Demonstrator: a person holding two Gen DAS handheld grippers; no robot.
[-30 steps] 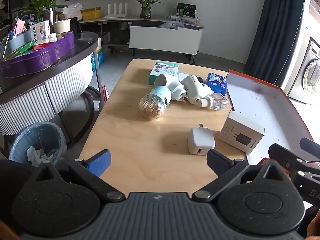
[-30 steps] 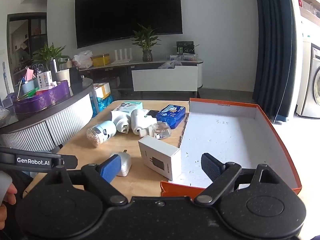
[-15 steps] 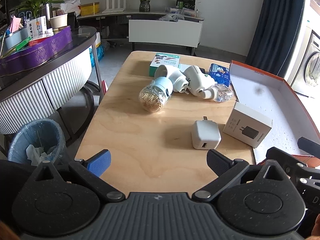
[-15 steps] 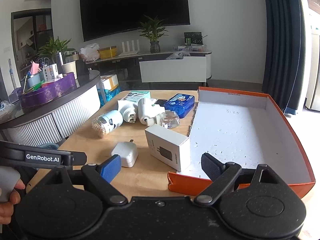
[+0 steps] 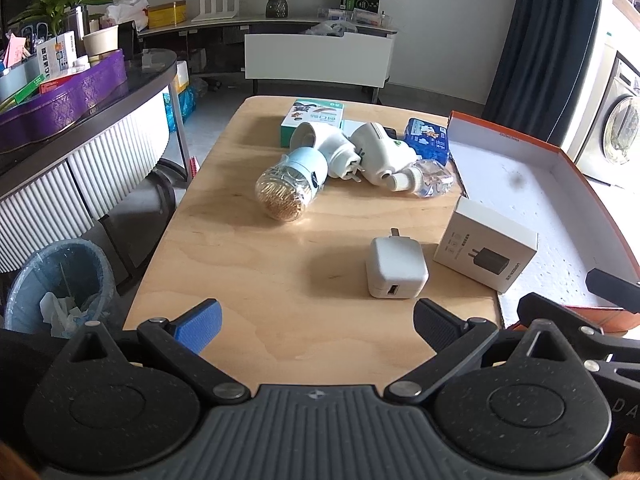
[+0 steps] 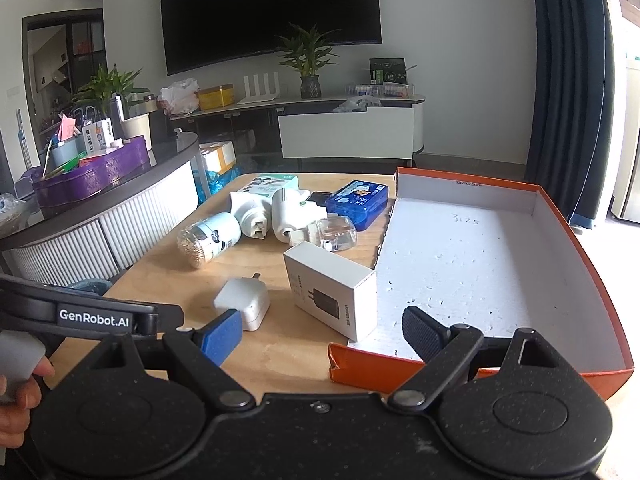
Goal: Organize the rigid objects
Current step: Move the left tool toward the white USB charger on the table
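Left gripper (image 5: pixel 316 322) and right gripper (image 6: pixel 322 332) gape wide, empty.

In the right wrist view, a hand (image 6: pixel 16 408) at the lower left is being cut off by the frame edge. A small black object (image 6: pixel 318 199) is lying mostly hidden behind the white plug-in device (image 6: pixel 288 212) and blue tin (image 6: pixel 356 204), possibly a phone. Print on the white charger box (image 5: pixel 486 250) is staying too small to read.
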